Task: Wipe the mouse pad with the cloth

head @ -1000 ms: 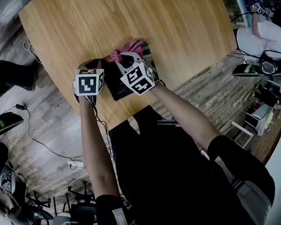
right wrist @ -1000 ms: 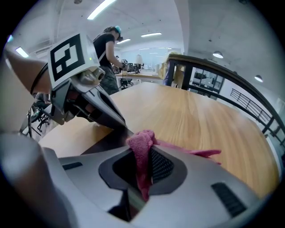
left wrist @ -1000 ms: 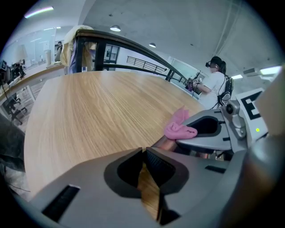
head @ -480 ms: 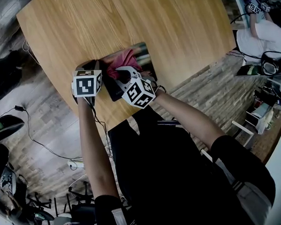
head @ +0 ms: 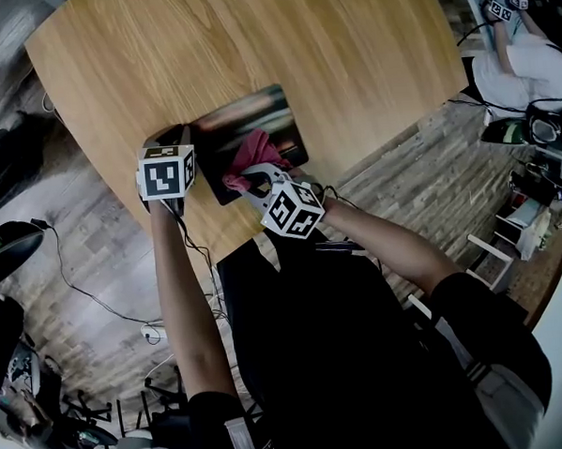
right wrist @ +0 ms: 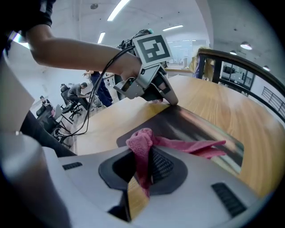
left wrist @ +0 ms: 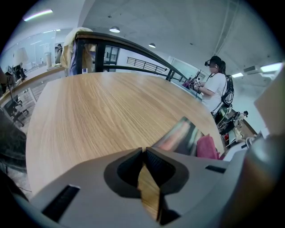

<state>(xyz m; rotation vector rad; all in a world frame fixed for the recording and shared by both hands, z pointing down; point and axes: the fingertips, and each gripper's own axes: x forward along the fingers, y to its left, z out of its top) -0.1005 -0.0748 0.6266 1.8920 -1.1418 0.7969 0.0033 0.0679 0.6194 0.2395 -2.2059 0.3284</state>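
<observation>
A dark mouse pad [head: 277,116] lies on the round wooden table [head: 347,46] near its front edge. My right gripper [head: 251,179] is shut on a pink cloth [head: 250,155], which trails over the near part of the pad. In the right gripper view the cloth [right wrist: 141,144] is bunched between the jaws and a tail of it lies out on the pad [right wrist: 191,124]. My left gripper [head: 177,139] is shut, with its tips down on the pad's left corner, as the right gripper view shows [right wrist: 173,100]. The left gripper view shows the pad [left wrist: 180,133] and the cloth [left wrist: 207,147] to its right.
The table's curved edge [head: 120,194] runs just left of my left gripper. Cables [head: 77,276] lie on the wood-plank floor below. A person [left wrist: 216,87] stands beyond the far side of the table, beside a dark railing [left wrist: 116,42].
My right gripper has dragged the pink cloth from the far part of the pad back toward me, which uncovers more of the pad. The left gripper stays on the pad's corner.
</observation>
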